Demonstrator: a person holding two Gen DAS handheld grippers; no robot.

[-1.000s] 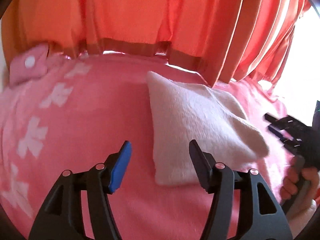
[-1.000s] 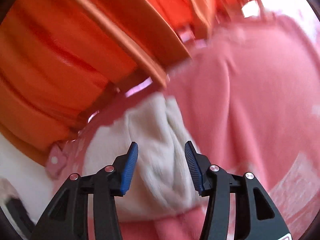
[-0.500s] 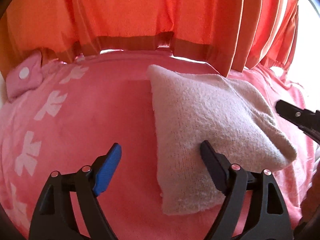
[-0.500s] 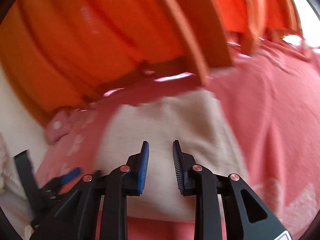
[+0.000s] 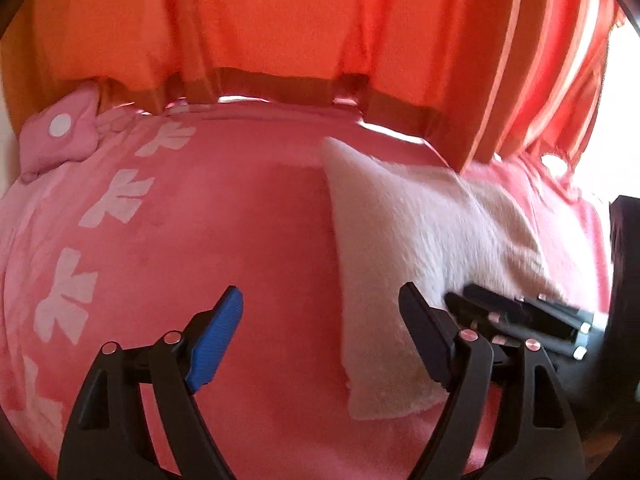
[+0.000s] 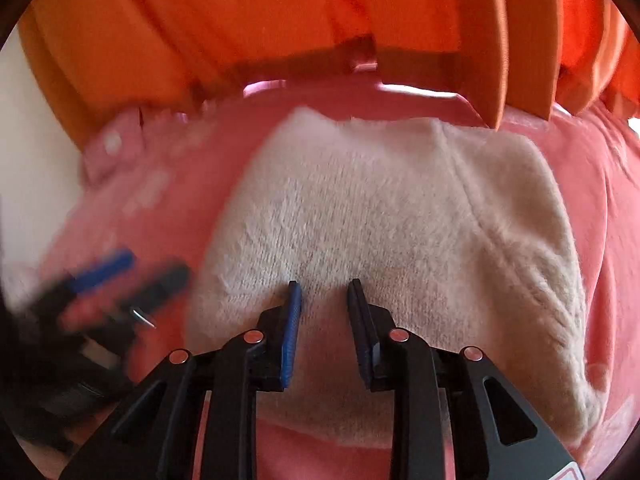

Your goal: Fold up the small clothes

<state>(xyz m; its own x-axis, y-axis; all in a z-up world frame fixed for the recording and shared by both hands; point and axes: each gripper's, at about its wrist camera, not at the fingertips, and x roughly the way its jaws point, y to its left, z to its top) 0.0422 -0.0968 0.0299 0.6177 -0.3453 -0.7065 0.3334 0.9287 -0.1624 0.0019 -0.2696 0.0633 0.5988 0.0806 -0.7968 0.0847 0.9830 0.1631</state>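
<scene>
A: Status? Where's the garment?

B: Cream fuzzy knit garment (image 6: 384, 236), already folded into a rough rectangle, lies flat on the pink fleece blanket (image 5: 248, 240) below the orange curtain (image 5: 280, 20). Long axis runs from the near edge toward the curtain hem; in the left wrist view it sits right of centre, far corner pointing at the curtain.

A: Grippers?

B: Left gripper (image 5: 324, 336) is wide open, nothing between the jaws. It has just been opening; its right finger is over the garment's near left part, left finger over bare blanket. Right gripper (image 6: 324, 312) has a narrow gap, jaws just been closing, tips over the garment's near middle. I see pile between the pads but no pinched fold, so I read it as not gripping.

A: Next step advice?

B: My call: take the near edge with both grippers, well spread, catching every layer. Lift low, carry toward the curtain, line up edges before release. Thick fleece springs back, so press the crease.
</scene>
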